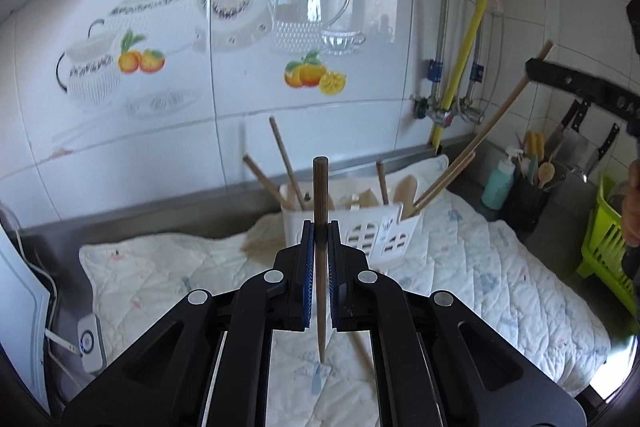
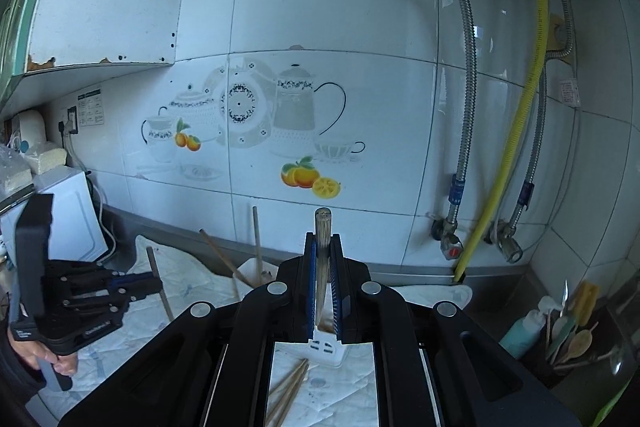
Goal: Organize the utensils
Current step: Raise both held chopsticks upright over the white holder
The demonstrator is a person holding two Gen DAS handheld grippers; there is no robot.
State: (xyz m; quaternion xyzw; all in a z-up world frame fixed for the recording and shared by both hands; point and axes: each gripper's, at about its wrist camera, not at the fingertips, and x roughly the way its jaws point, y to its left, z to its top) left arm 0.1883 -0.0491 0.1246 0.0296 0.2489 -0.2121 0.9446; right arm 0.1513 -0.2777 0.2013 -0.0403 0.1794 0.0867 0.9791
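My left gripper [image 1: 320, 233] is shut on a dark wooden chopstick [image 1: 320, 195] held upright above the quilted cloth [image 1: 460, 259]. Behind it stands a white slotted utensil holder [image 1: 384, 233] with several wooden utensils in it. My right gripper [image 2: 323, 247] is shut on another dark chopstick [image 2: 322, 227], above the holder [image 2: 326, 349]. In the left wrist view the right gripper [image 1: 536, 69] shows at the upper right with a light chopstick [image 1: 492, 123] reaching down into the holder. The left gripper [image 2: 158, 285] shows at the left of the right wrist view. Loose chopsticks [image 2: 288, 391] lie on the cloth.
A black utensil pot [image 1: 524, 205] with spoons, a teal bottle [image 1: 498, 183], hanging knives [image 1: 572, 135] and a green rack [image 1: 604, 239] stand at the right. A white appliance [image 2: 68, 215] stands at the left. Pipes and a yellow hose [image 2: 516, 131] run down the tiled wall.
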